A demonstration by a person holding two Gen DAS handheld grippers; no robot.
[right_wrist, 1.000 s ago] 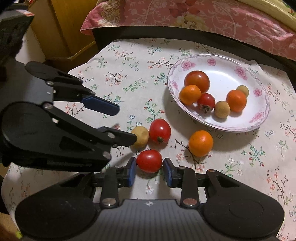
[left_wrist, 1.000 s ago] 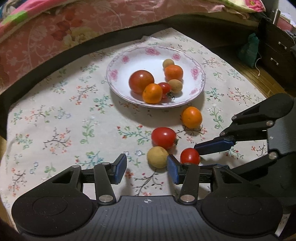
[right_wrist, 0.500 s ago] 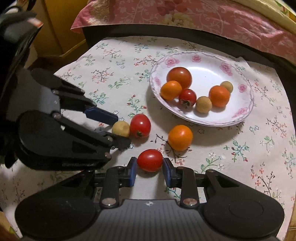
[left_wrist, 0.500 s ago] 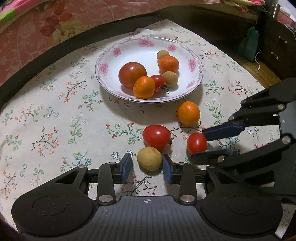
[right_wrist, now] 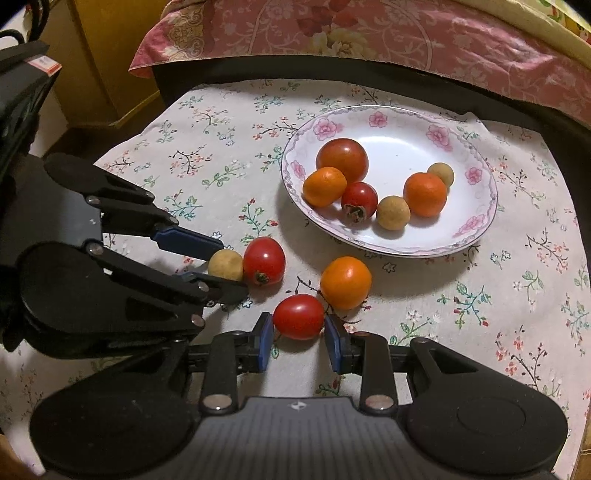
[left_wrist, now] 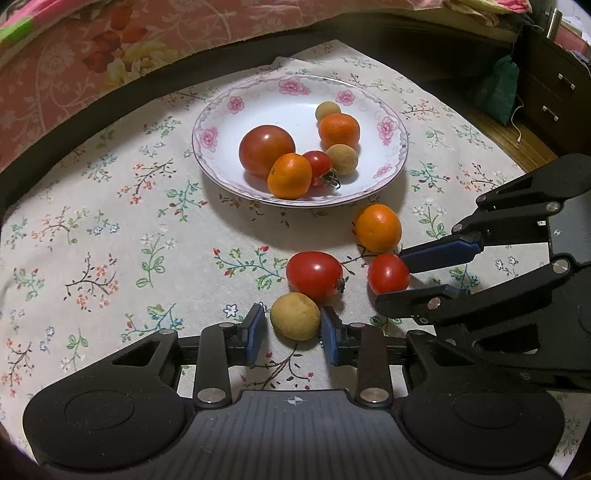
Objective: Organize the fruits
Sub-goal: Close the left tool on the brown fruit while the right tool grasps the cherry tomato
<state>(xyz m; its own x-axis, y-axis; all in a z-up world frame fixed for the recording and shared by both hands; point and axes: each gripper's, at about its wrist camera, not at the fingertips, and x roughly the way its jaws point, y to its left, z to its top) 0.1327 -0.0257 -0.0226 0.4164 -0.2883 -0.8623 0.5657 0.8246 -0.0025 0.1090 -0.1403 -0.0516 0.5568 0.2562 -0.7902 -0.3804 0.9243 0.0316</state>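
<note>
A white floral plate (left_wrist: 258,92) (right_wrist: 476,192) holds several fruits: tomatoes, oranges and yellow-brown round fruits. On the cloth in front of it lie an orange (left_wrist: 378,228) (right_wrist: 345,282), a red tomato (left_wrist: 314,275) (right_wrist: 264,261), a smaller red tomato (left_wrist: 388,273) (right_wrist: 298,316) and a yellow-brown fruit (left_wrist: 294,315) (right_wrist: 225,264). My left gripper (left_wrist: 292,334) (right_wrist: 225,264) is open with the yellow-brown fruit between its fingers. My right gripper (right_wrist: 300,338) (left_wrist: 402,275) is open around the smaller tomato, pads close to its sides.
The table has a floral cloth (left_wrist: 92,240) and a dark rim. A pink floral bedspread (right_wrist: 369,33) lies behind it. A dark drawer unit (left_wrist: 550,92) stands at the right, a yellow cabinet (right_wrist: 107,55) at the left.
Both grippers have moved forward: the yellow-brown fruit now sits between the left fingers, and the small tomato sits between the right fingers. The left jaws have narrowed a little.
</note>
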